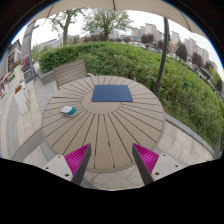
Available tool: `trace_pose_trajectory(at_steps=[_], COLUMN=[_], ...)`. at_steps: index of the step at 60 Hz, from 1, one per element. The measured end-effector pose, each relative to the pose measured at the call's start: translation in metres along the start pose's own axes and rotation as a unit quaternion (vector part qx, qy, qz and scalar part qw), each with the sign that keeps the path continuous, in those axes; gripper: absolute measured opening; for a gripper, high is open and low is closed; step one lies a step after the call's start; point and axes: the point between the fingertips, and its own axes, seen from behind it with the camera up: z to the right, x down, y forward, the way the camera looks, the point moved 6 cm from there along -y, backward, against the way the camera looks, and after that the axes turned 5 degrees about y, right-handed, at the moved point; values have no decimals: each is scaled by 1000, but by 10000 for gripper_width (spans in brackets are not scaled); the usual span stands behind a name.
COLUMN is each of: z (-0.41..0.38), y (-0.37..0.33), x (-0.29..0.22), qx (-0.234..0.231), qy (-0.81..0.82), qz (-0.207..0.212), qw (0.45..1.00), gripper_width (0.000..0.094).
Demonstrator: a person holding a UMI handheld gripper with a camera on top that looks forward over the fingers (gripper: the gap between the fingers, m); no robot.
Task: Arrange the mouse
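Observation:
A small white and teal mouse (68, 110) lies on the left part of a round slatted wooden table (105, 130). A dark blue mouse mat (112, 93) lies flat on the far middle of the table, to the right of the mouse and beyond it. My gripper (112, 160) is open and empty, with its magenta pads (77, 158) spread wide over the table's near edge. The mouse sits well ahead of the left finger. Nothing stands between the fingers.
A wooden chair (70, 71) stands behind the table at the far left. A dark parasol pole (163, 50) rises at the right. Paved floor (20, 125) surrounds the table, with a green hedge (185, 85) beyond it and more furniture at the far left.

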Motion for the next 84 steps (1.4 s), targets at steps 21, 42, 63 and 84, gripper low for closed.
trace_pose_trajectory(at_steps=[21, 42, 63, 84], z=[-141, -184, -208, -202], y=[54, 150, 230, 279], x=[-11, -27, -50, -94], qx=[-43, -52, -57, -36], qy=[-48, -56, -51, -52], qz=[6, 56, 72, 70], qw=[998, 996, 995, 996], gripper_width=[853, 851, 852, 853])
